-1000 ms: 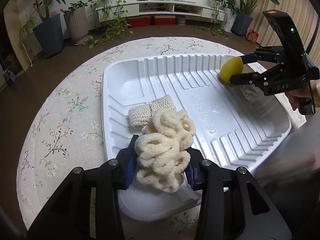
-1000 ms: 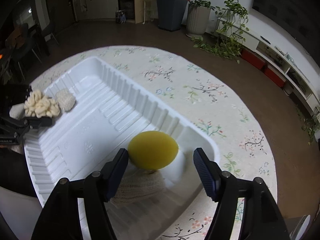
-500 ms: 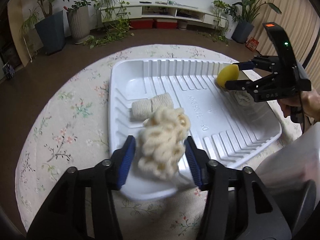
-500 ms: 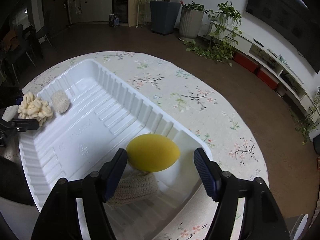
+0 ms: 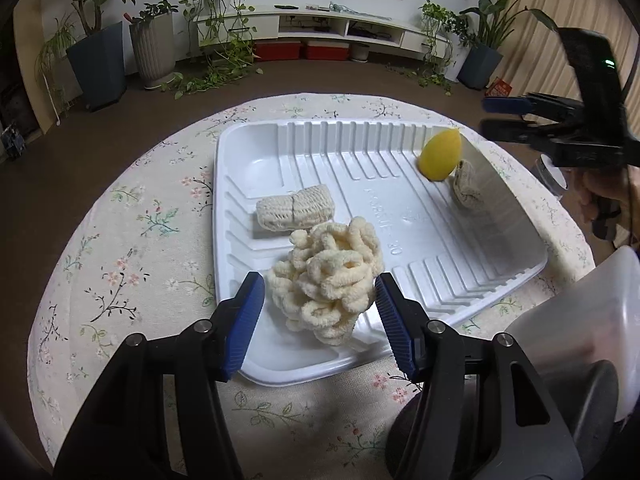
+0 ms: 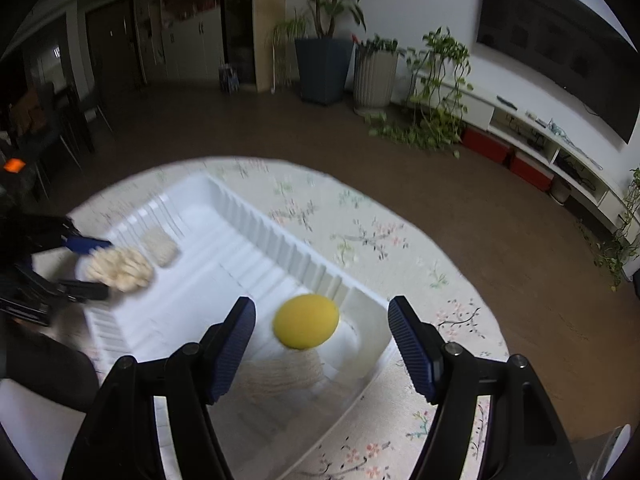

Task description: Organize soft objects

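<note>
The cream looped-yarn bundle [image 5: 326,280] lies loose at the white ribbed plastic tray's [image 5: 516,208] near-left corner, directly between the left hand-held gripper's [image 5: 318,320] wide-open jaws, nothing being gripped.

You see a glossy white plastic tray [image 5: 472,236], a fluffy cream yarn bundle [image 5: 328,280], a matt yellow foam egg [image 5: 440,155] and a floral cloth tablecloth [image 5: 132,248].

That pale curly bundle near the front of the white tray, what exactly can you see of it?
The cream loopy chenille bundle is a soft, fuzzy heap of thick tangled loops. It lies in the white ribbed plastic tray near its front edge, touching the cream knitted roll behind it. The left hand-held gripper is open, its blue pads either side, not squeezing it.
</note>
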Demonstrator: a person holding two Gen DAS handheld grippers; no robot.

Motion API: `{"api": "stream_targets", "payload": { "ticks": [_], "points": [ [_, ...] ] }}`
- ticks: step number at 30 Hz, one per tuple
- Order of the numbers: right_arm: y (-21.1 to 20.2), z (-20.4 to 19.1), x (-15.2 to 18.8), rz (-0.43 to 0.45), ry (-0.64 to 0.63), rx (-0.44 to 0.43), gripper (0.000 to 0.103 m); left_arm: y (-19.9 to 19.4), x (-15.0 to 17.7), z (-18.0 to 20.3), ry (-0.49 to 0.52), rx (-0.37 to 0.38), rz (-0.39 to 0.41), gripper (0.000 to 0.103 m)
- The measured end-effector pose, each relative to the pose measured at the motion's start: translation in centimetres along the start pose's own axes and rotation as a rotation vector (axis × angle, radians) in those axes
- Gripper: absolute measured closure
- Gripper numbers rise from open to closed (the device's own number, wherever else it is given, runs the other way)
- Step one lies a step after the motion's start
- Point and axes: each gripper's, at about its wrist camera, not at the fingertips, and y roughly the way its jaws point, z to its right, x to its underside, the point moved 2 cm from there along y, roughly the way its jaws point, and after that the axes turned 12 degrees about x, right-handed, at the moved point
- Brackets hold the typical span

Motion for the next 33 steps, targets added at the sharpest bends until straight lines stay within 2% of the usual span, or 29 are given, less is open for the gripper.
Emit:
{"api": "stream_targets", "payload": {
  "ticks": [3,5,12,13,16,20,27,33],
  "points": [
    [-2.7,0.3,0.3,0.043,0.034,-0.009,0.028,-1.3,-0.5,-0.2,-0.015,0.002,0.032,0.038],
    [-4.7,0.5,0.9,0.069,0.064,-0.005,0.023,-2.6,-0.7,-0.4,-0.025,0.007,0.07,0.031],
    [-10.4,0.5,5.9,0.084,0.125,0.03,0.011,-7.9,1.7,-0.1,-0.06,-0.008,0.152,0.029],
    [-11.1,0.5,6.8,0.081,0.137,0.029,0.009,-8.4,2.1,0.1,-0.06,-0.007,0.158,0.025],
    [-12.8,0.4,9.4,0.067,0.169,0.04,0.001,-10.2,4.1,0.8,-0.061,-0.017,0.177,0.011],
    [-14.9,0.5,12.8,0.042,0.241,0.064,0.0,-12.1,7.2,1.9,-0.074,-0.018,0.188,0.004],
    [-18.6,0.0,17.9,0.029,0.342,0.098,0.0,-15.0,13.3,3.2,-0.16,-0.02,0.233,0.0],
    [-22.1,-3.6,21.9,0.032,0.419,0.098,0.0,-16.3,18.8,5.9,-0.198,-0.074,0.222,0.0]
  ]
}}
